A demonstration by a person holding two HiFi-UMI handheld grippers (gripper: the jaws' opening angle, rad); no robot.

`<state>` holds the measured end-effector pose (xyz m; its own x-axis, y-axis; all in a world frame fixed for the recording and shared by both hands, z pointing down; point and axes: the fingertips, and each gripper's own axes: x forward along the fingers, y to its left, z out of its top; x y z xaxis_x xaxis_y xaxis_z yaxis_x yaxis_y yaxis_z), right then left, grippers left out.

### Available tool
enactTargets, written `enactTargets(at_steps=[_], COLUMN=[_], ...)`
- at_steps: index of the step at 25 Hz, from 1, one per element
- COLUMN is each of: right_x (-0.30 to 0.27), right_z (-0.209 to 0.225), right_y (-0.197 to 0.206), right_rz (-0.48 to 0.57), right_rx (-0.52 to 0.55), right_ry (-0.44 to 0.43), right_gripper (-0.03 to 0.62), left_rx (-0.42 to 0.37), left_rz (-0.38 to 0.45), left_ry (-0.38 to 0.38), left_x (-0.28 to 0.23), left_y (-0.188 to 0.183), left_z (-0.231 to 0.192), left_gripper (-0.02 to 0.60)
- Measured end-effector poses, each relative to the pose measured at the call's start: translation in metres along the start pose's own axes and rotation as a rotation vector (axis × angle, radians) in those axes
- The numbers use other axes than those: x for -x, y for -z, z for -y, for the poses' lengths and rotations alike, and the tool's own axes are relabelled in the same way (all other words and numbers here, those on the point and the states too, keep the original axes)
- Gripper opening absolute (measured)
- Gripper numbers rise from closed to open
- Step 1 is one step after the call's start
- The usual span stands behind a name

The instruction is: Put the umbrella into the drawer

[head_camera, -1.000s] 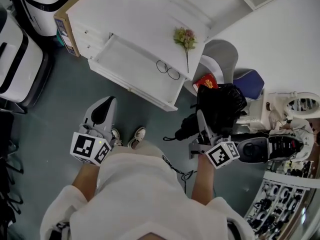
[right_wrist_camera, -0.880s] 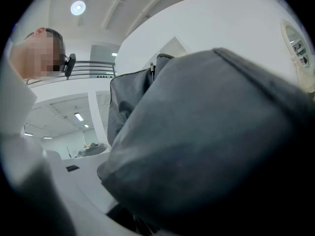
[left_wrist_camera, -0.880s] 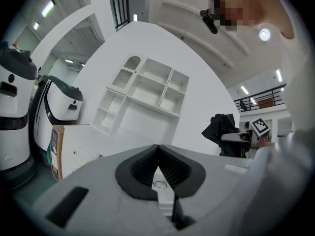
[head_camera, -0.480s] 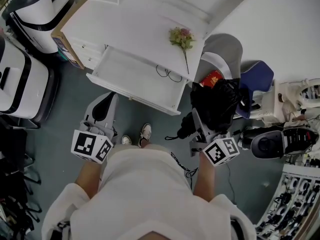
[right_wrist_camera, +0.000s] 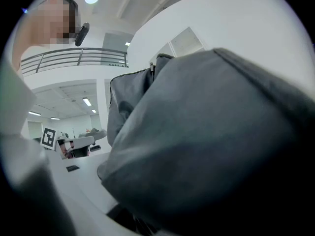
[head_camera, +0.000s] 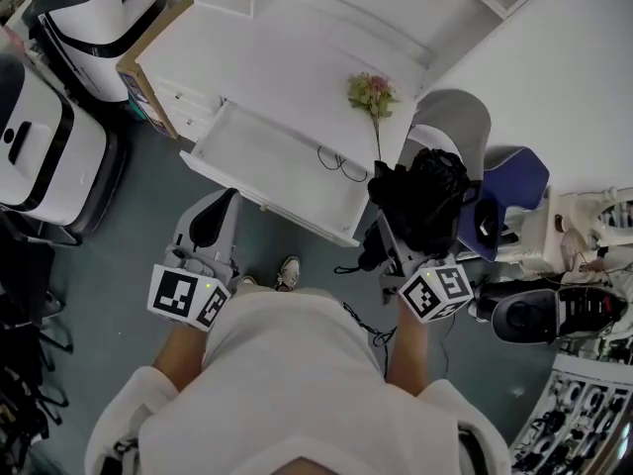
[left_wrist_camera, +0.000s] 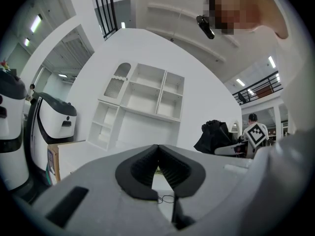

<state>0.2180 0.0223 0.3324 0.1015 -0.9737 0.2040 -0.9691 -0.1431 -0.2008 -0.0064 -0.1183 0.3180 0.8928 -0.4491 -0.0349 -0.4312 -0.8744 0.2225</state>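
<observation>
While the umbrella hangs in the air: right gripper (head_camera: 388,228) is clamped on the folded black umbrella (head_camera: 425,198), and loose fabric covers most of its jaws in the right gripper view.
Umbrella spot: off the floor, just beside the right end of the open drawer (head_camera: 267,156), at the corner of the desk (head_camera: 287,67) — not inside yet.
Left gripper (head_camera: 223,206): jaws closed tip to tip with nothing between them; it sits in front of the drawer's left part, apart from it.
Drawer: pulled well out and mostly bare, with a thin dark cable loop (head_camera: 341,164) at the right end.
Step in hand: likely carrying the umbrella over the drawer rim, then lowering it in.
Do it well: probably swing left past the rim first and aim for the bare middle, not the cable loop. Lay the umbrella lengthwise along the drawer, and open the jaws only once it rests on the bottom.
Watch: the dangling strap (head_camera: 348,268) could snag the front edge, so lift it clear before going in. Soft fabric may bulge over the rim.
Flower (head_camera: 373,92): lies on the desk near the path — stay low and in front of it.
</observation>
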Motion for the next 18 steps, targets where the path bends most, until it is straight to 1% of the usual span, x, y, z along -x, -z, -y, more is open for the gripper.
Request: enactTargets(at_steps=[4,8,12,15,18], right_x=[-0.018,-0.04,-0.05,-0.06,-0.079], right_z=[0.005,0.012,0.022,0.029,0.03], right_y=[0.007,0.017,0.028,0.037,0.051], right_rz=[-0.043,-0.073,-0.126,-0.156,-0.181], right_rx=[0.043,0.045,0.096,0.142,0.149], right_ry=[-0.019,-0.04,-0.058,-0.072,-0.099], right_gripper=[0.255,0.255,0.255,0.255,0.255], left_rx=[-0.001,-0.007,-0.031,-0.033,-0.041], left_rz=[-0.021,-0.046,-0.066,-0.067,-0.083], left_ry=[-0.054,-0.104,-0.123,-0.142,-0.151], left_x=[0.006,0.009,0.01,0.007,0.003], left_y=[0.007,0.011,0.009,0.01,0.015], left_z=[-0.012,-0.023,-0.015,-0.011,-0.011], left_gripper=[0.014,0.014,0.014,0.014,0.014])
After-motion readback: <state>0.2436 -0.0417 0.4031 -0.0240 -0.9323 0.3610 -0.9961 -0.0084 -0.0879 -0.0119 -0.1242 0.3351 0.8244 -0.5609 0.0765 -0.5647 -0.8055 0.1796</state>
